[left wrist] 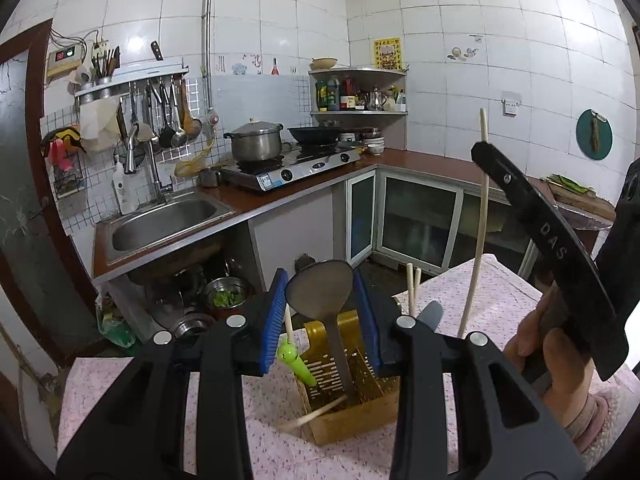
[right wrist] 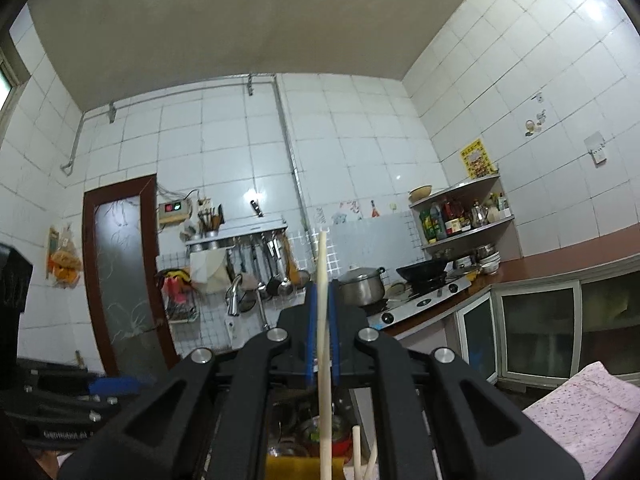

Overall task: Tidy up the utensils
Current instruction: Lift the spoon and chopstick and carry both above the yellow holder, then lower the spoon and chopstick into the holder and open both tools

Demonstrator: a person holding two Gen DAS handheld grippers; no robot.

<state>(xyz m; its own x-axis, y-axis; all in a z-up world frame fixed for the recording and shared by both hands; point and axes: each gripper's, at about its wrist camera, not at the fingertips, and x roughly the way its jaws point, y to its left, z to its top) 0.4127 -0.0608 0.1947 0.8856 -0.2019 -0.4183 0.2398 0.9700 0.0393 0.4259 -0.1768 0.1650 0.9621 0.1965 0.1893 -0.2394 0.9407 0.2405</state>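
Note:
In the left wrist view my left gripper (left wrist: 320, 312) is open, its blue pads on either side of a metal spatula (left wrist: 322, 290) that stands head-up in the amber slotted utensil holder (left wrist: 352, 396). A green carrot-shaped utensil (left wrist: 296, 362) and a chopstick (left wrist: 316, 414) lean in the holder. My right gripper (right wrist: 322, 336) is shut on a long pale chopstick (right wrist: 323, 320), held upright above the holder (right wrist: 288, 466). That chopstick (left wrist: 482, 208) and the right gripper (left wrist: 540, 232) show at the right of the left wrist view.
The holder stands on a table with a pink patterned cloth (left wrist: 280, 448). Two more chopstick tips (left wrist: 413, 288) rise behind it. Beyond are a sink (left wrist: 168, 220), a gas stove with a pot (left wrist: 256, 142), and cabinets (left wrist: 416, 220).

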